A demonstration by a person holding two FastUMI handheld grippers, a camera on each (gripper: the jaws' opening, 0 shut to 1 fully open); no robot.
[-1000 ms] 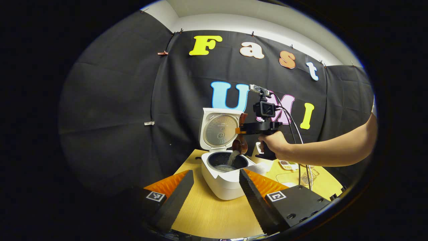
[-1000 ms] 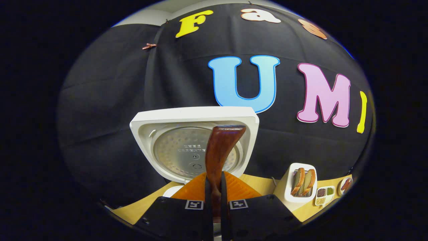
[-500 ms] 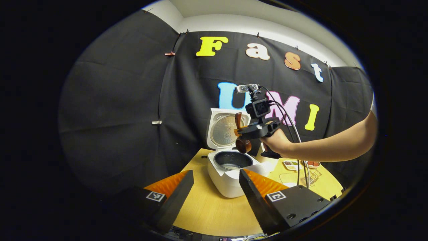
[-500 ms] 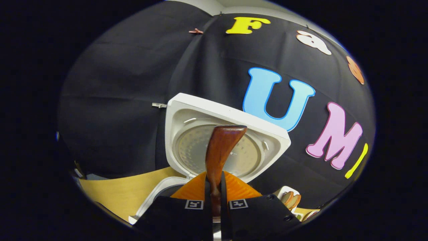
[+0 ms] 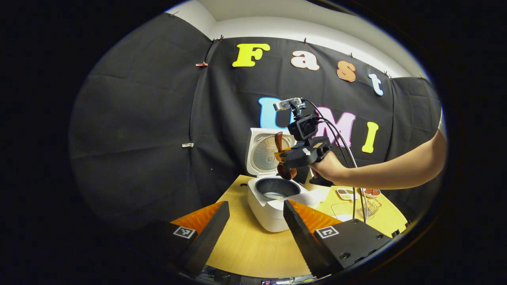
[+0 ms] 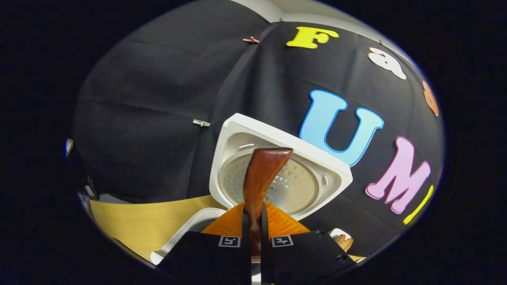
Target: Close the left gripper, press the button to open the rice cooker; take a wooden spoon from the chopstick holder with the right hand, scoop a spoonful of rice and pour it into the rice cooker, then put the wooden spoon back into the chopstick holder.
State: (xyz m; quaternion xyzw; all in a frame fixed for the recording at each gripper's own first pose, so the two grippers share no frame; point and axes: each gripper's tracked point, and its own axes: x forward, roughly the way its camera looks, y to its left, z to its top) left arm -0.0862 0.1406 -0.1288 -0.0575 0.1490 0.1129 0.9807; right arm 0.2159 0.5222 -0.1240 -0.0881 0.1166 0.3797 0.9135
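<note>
Near edge, left gripper view: left hand-held gripper (image 5: 253, 225) idle low over the pale wooden bench (image 5: 249, 249), fingers spread wide, nothing between them. Ahead at about 12 o'clock, the white rice cooker with its lid swung upright (image 5: 273, 198); dark inner pot exposed, a pale patch of rice on its bottom. Above the pot, toward 1 o'clock, the right hand-held gripper (image 5: 283, 156), carried by a bare-armed hand (image 5: 330, 172), clamps the dark reddish-brown wooden spoon (image 5: 282, 158). Right gripper view: right hand-held gripper (image 6: 255, 237) pinched tight on the spoon's handle, end of the spoon (image 6: 263, 170) standing up against the lid's metal underside. Change over the last second: the stream of rice falling from the bowl has stopped, the spoon has rolled back from its pouring tilt and lifted a little clear of the pot. Judgement: pour done. Remaining step is returning the spoon to the white chopstick holder (image 6: 341, 239), glimpsed at 4 o'clock in the right gripper view.
</note>
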